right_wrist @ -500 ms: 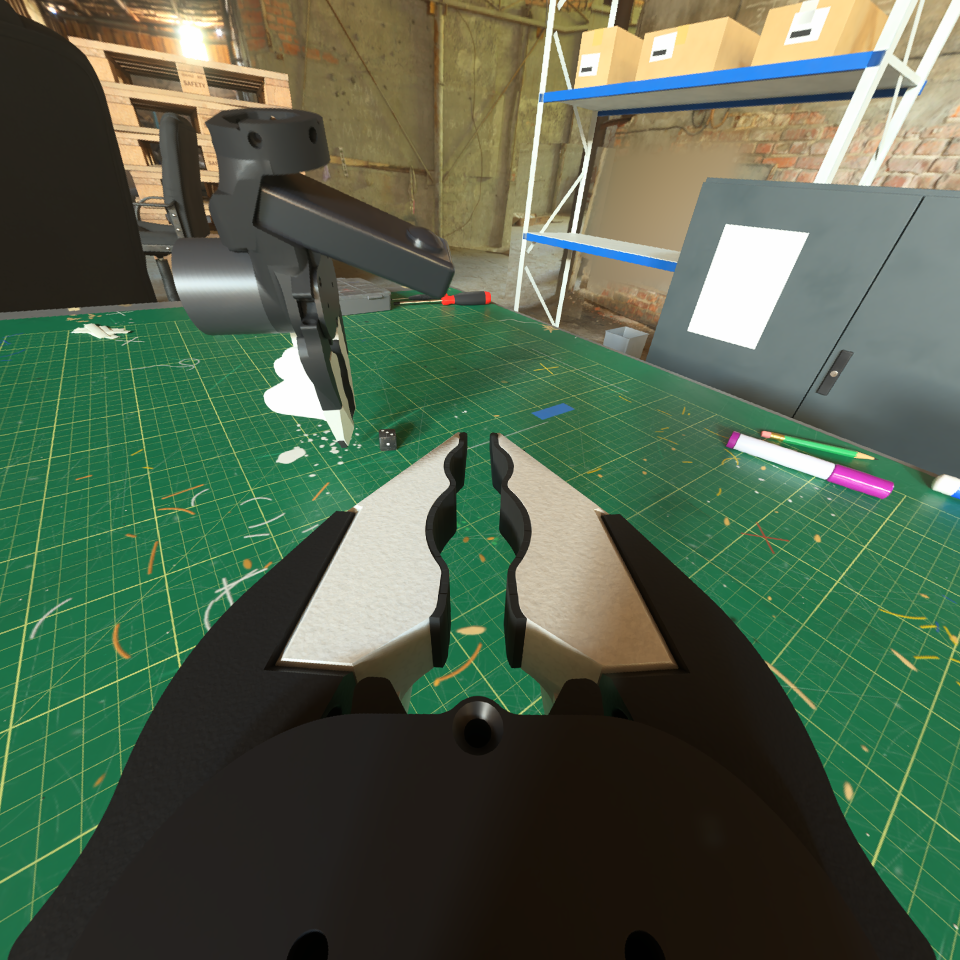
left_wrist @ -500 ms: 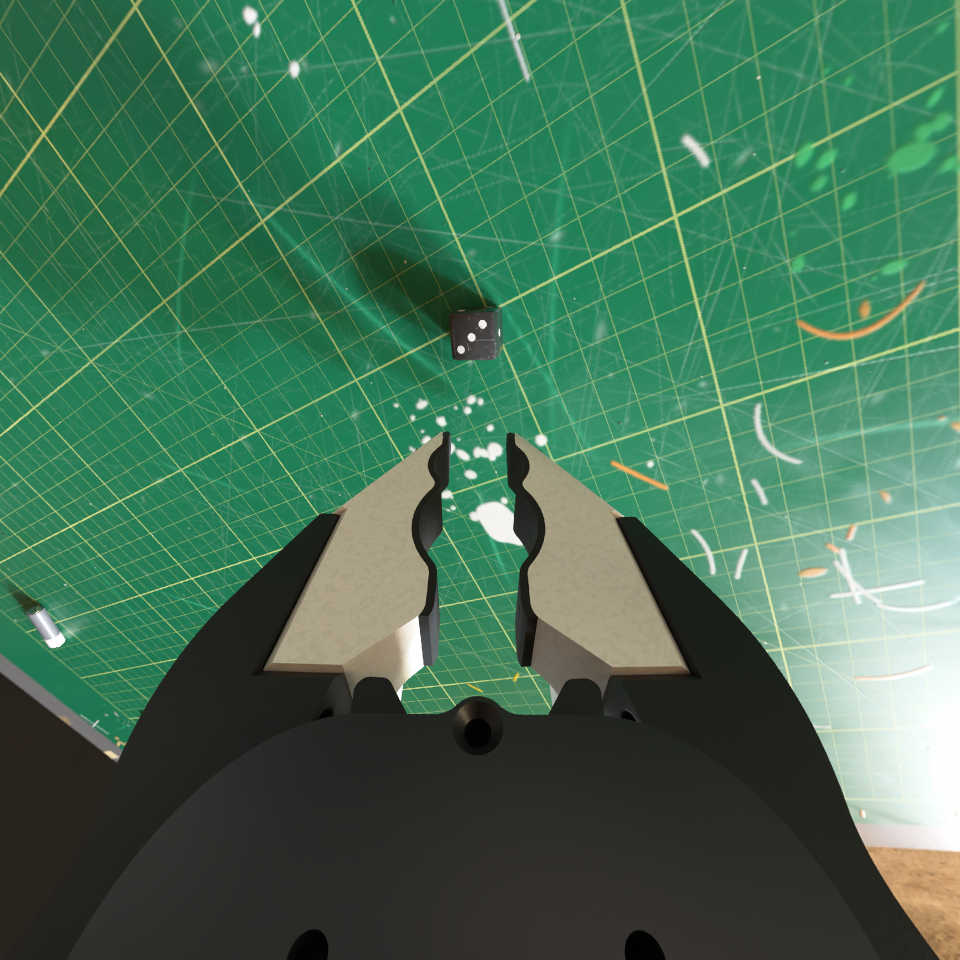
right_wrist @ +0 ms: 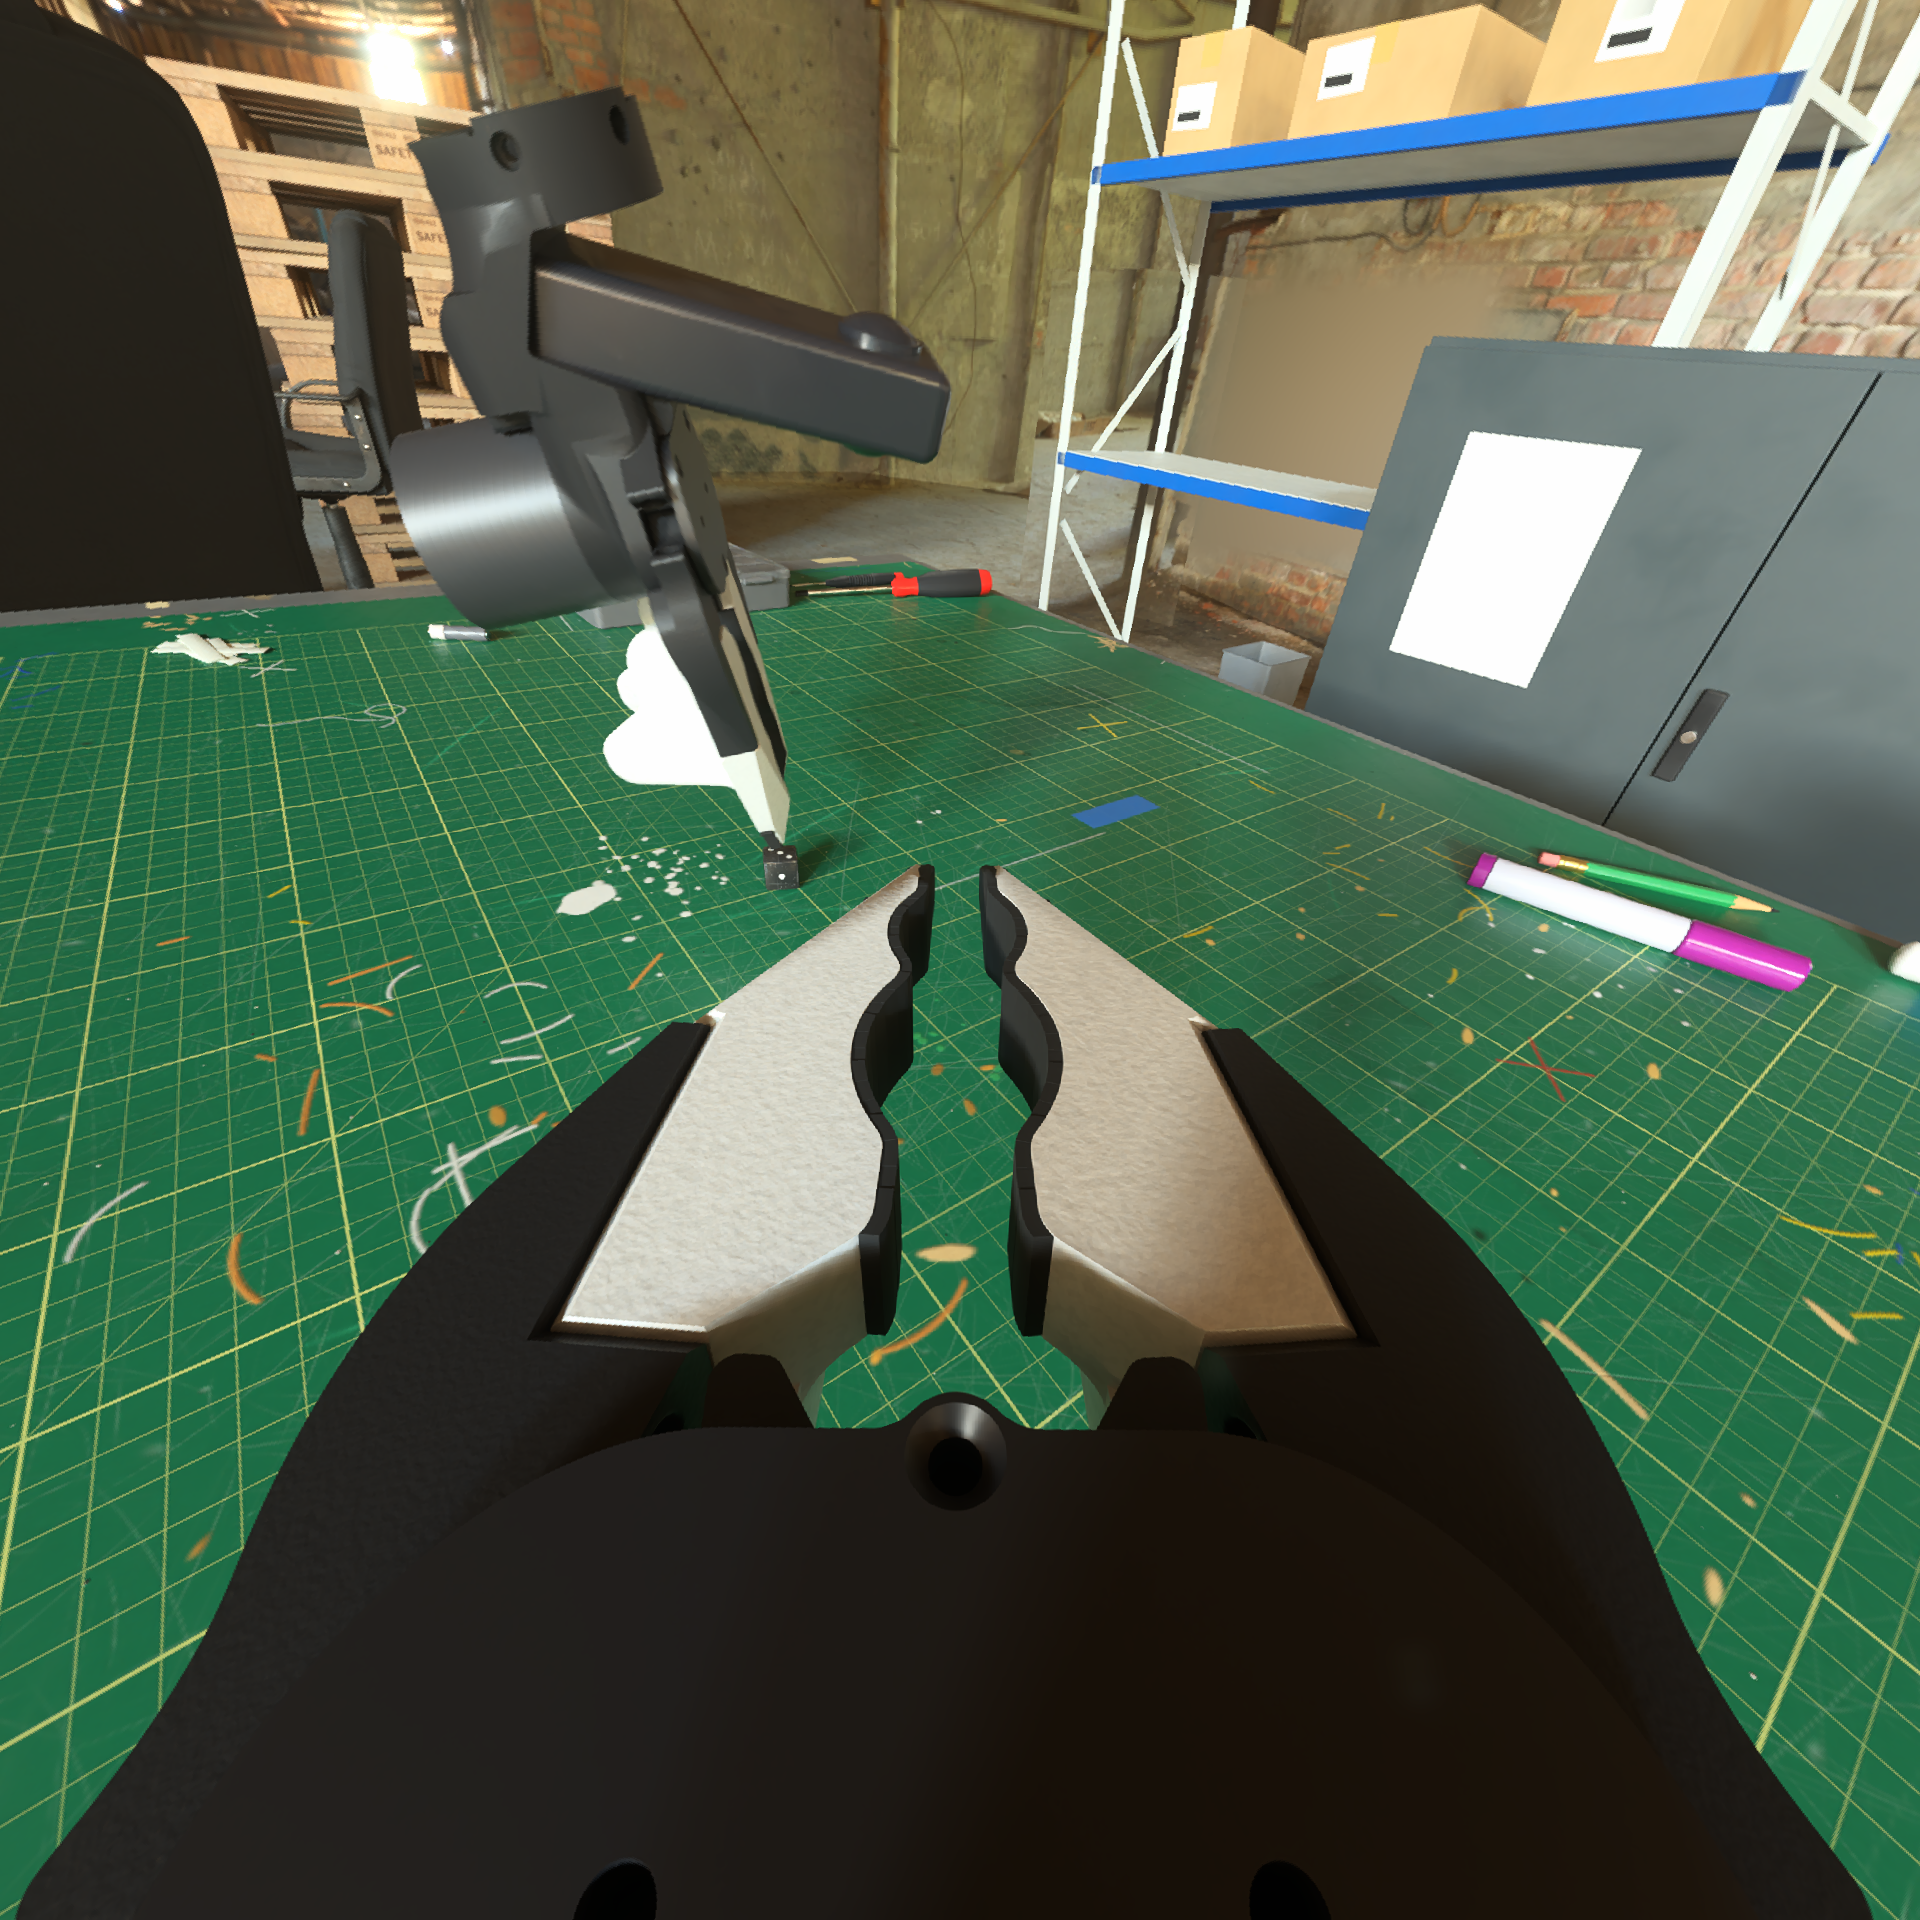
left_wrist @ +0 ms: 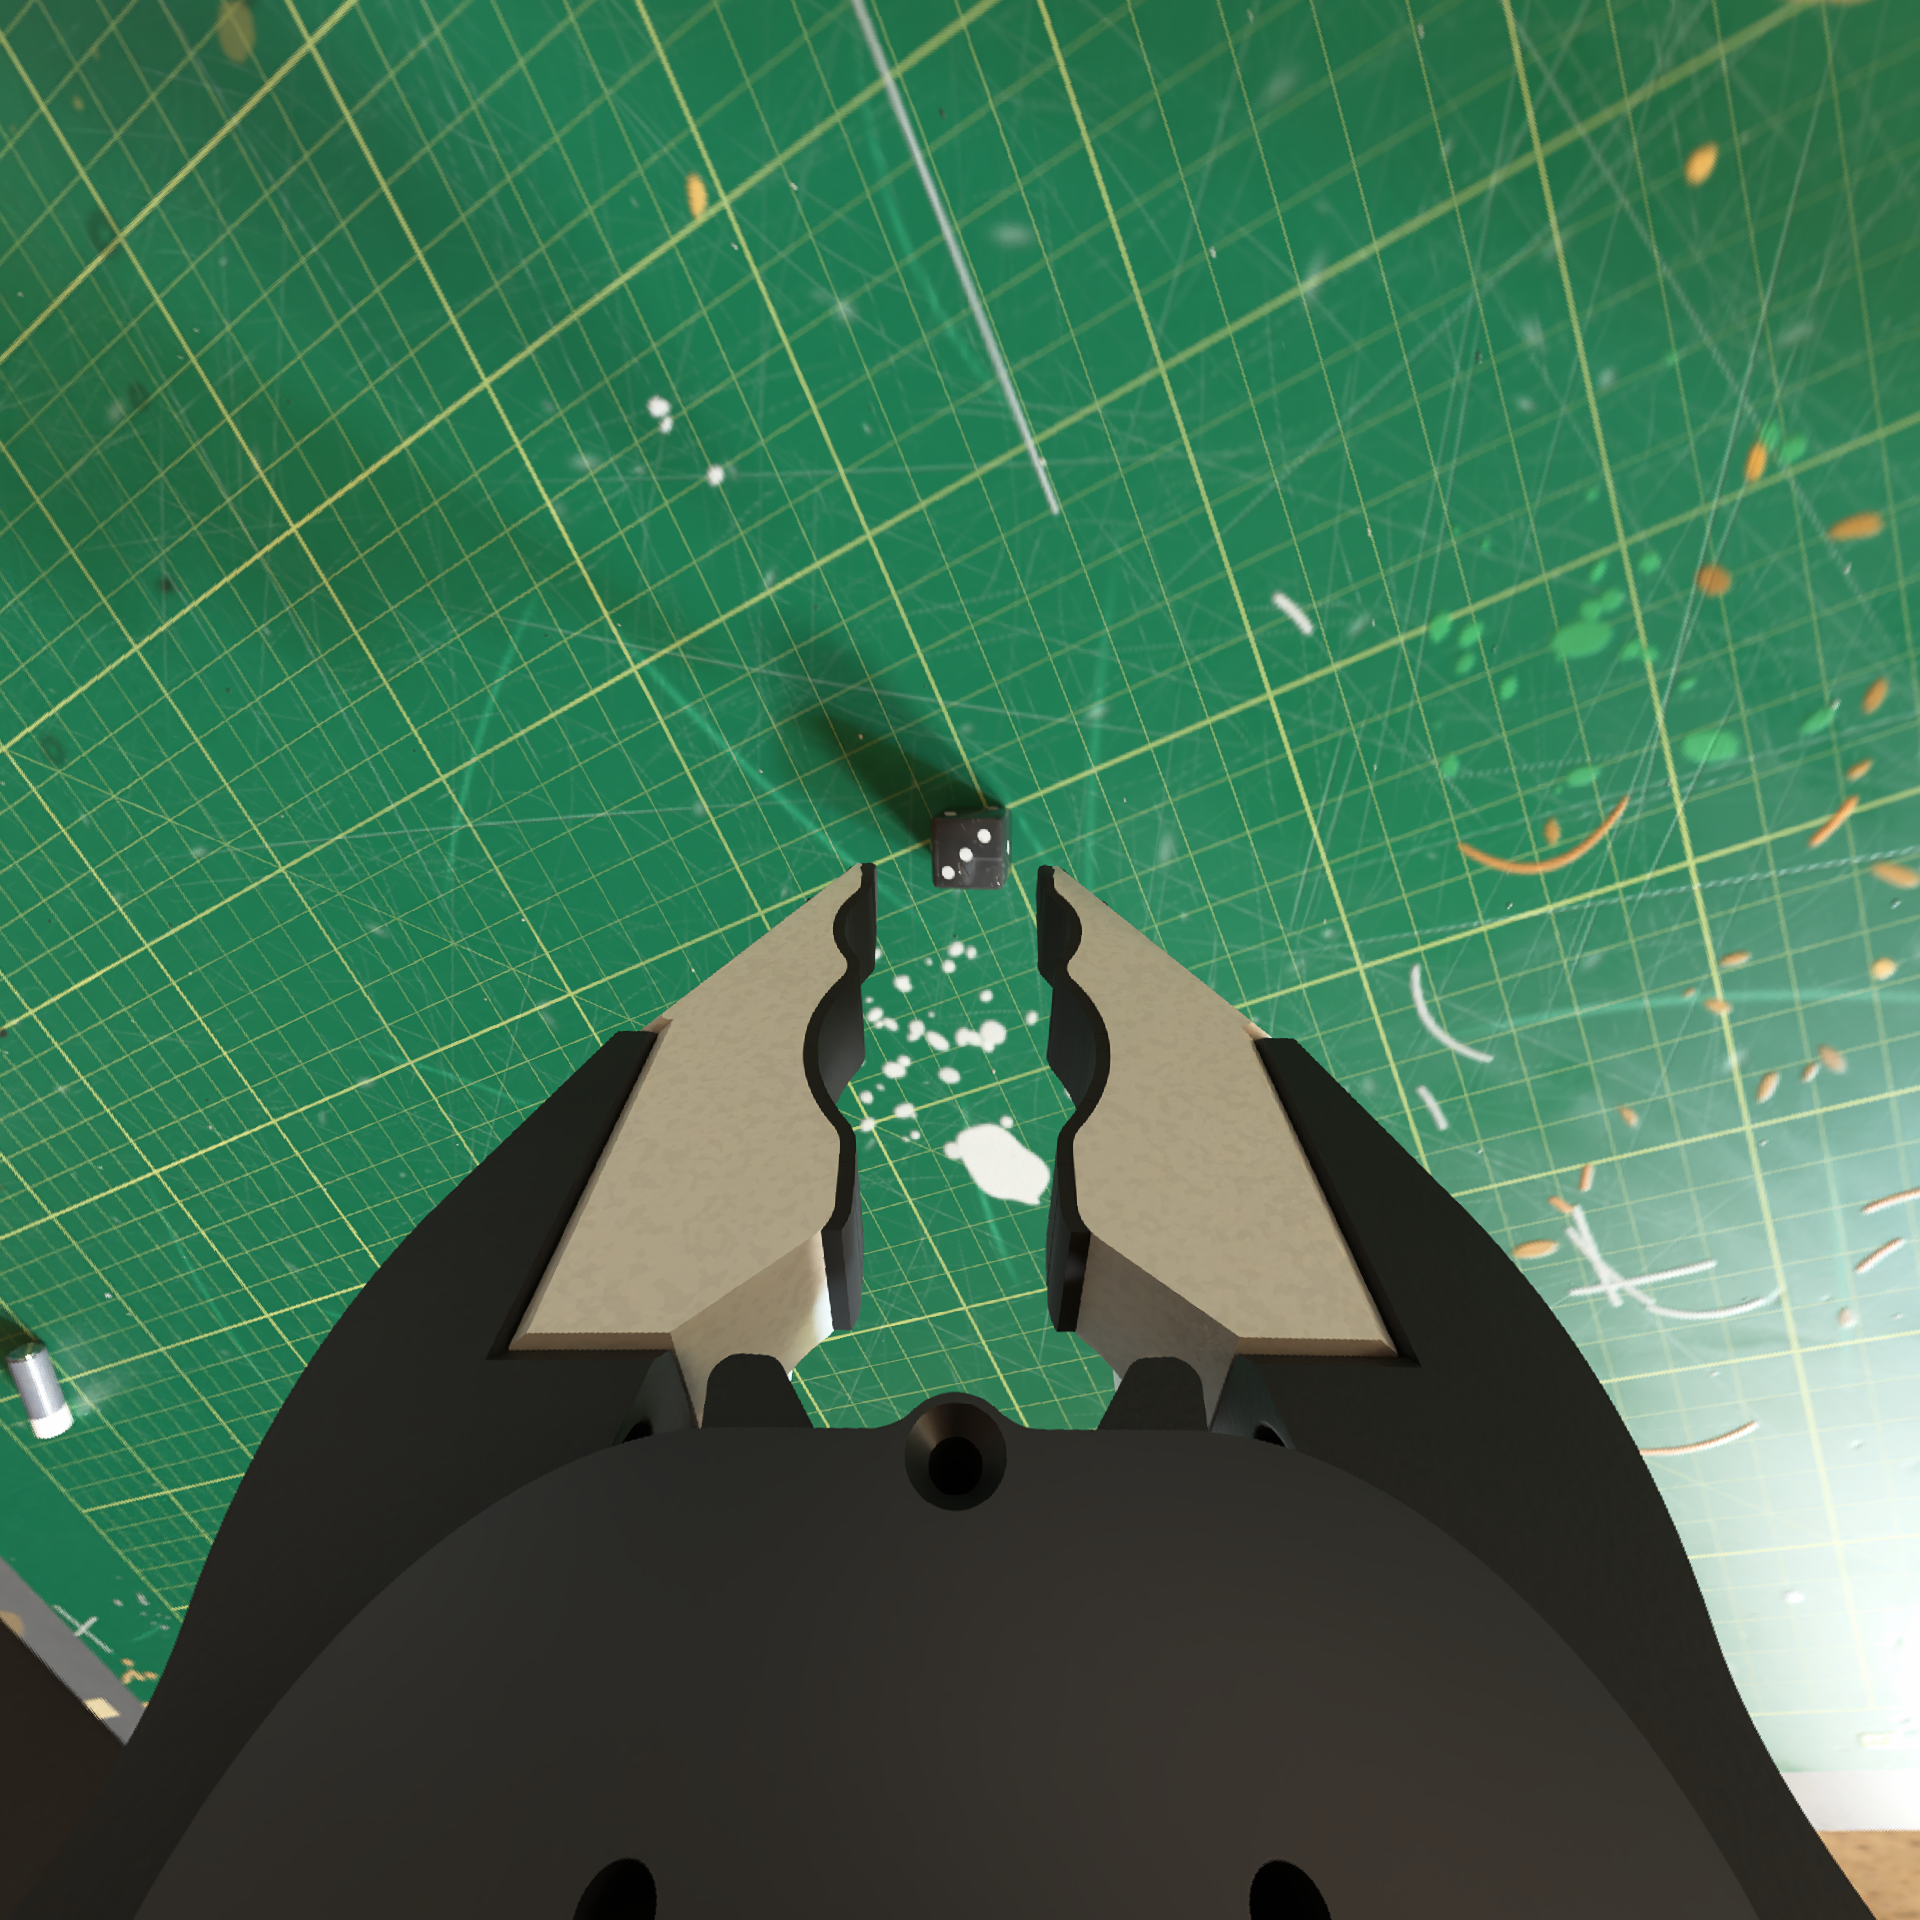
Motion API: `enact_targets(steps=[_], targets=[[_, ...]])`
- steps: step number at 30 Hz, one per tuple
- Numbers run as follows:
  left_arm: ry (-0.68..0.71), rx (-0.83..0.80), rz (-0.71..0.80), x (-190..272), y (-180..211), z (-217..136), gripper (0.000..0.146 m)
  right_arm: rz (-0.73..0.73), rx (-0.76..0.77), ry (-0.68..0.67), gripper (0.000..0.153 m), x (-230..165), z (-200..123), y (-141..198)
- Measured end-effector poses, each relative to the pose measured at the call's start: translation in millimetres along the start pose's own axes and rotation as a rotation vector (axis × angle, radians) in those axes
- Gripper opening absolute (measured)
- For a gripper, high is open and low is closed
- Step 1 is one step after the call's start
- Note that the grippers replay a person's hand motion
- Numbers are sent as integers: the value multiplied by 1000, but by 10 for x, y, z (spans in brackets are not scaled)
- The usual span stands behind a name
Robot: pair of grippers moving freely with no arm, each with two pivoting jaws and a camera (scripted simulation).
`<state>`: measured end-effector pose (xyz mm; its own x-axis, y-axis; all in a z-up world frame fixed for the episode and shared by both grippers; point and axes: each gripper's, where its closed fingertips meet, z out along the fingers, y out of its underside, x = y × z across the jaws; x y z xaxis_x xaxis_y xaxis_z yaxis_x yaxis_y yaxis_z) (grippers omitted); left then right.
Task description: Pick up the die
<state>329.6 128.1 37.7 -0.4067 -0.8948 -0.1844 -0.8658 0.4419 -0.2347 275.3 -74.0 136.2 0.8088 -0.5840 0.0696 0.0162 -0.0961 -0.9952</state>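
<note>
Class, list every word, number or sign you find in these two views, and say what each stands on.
Die: no digits; three white pips on the upper face.
Boxes: dark label marks, too small to read.
Wooden stack: faint stencilled lettering, blurred.
Cabinet sheet: blank.
Mat: grid lines only.

Your surface (right_wrist: 1351, 1195) is a green gridded cutting mat, scratched and paint-flecked. On it you have a black die (right_wrist: 780, 865), a pink-capped marker (right_wrist: 1642, 918) touching a green pencil (right_wrist: 1652, 882), a red-handled screwdriver (right_wrist: 914, 583) at the far edge, and blue tape (right_wrist: 1114, 810).
</note>
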Motion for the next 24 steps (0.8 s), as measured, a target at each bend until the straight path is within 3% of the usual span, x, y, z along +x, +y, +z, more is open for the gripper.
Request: enact_targets(steps=[10,14,16,20,24], targets=[[-20,-160,-8,-10,118,204,36,-4,-19,-11,8,-24,25,37],[5,-163,-30,-2,120,229,27,-2,-17,-12,8,-24,24,34],[34,-164,-43,11,121,233,17,-5,-19,-12,8,-25,25,35],[134,-152,-63,133,114,211,16,-7,-20,-13,8,-28,27,37],[300,-96,43,559,46,137,16,-3,-20,-8,8,-9,25,43]])
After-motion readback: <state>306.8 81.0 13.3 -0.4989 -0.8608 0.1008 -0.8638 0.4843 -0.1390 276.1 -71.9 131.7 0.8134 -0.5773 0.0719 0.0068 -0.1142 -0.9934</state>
